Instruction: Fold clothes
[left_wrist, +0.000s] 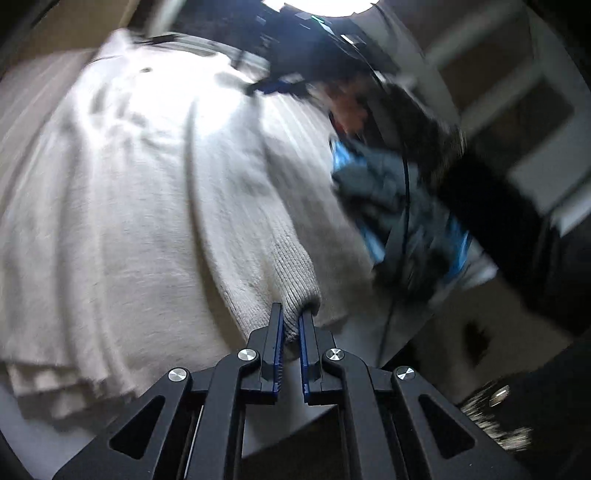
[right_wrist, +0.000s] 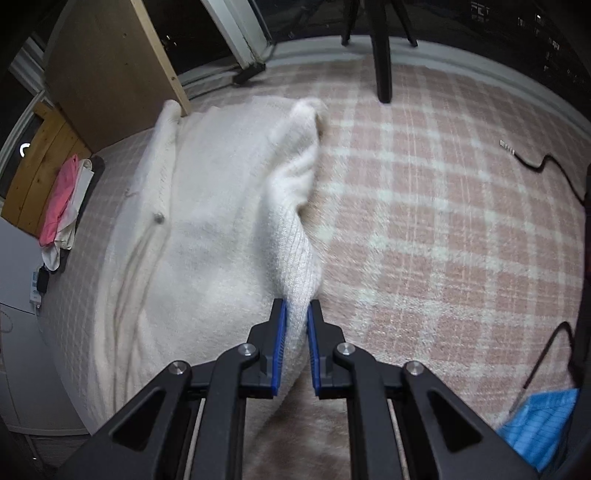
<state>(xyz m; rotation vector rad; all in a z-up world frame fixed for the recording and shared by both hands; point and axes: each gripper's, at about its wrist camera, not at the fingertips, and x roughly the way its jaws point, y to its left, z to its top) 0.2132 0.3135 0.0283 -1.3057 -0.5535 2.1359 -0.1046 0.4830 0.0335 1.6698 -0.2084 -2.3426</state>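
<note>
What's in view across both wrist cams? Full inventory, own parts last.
cardigan: 1, cream knit, spread on the rug, ribbed edges lifted
rug: 1, pink and white check, under the cardigan
clothes pile: 1, pink and white, far left by a wooden crate
wooden board: 1, tan, leaning behind the cardigan
stand leg: 1, black, on the rug's far edge
cable: 1, black, right side of the rug
left gripper: 1, black with blue pads, shut on a ribbed cuff
right gripper: 1, black with blue pads, shut on a ribbed edge
</note>
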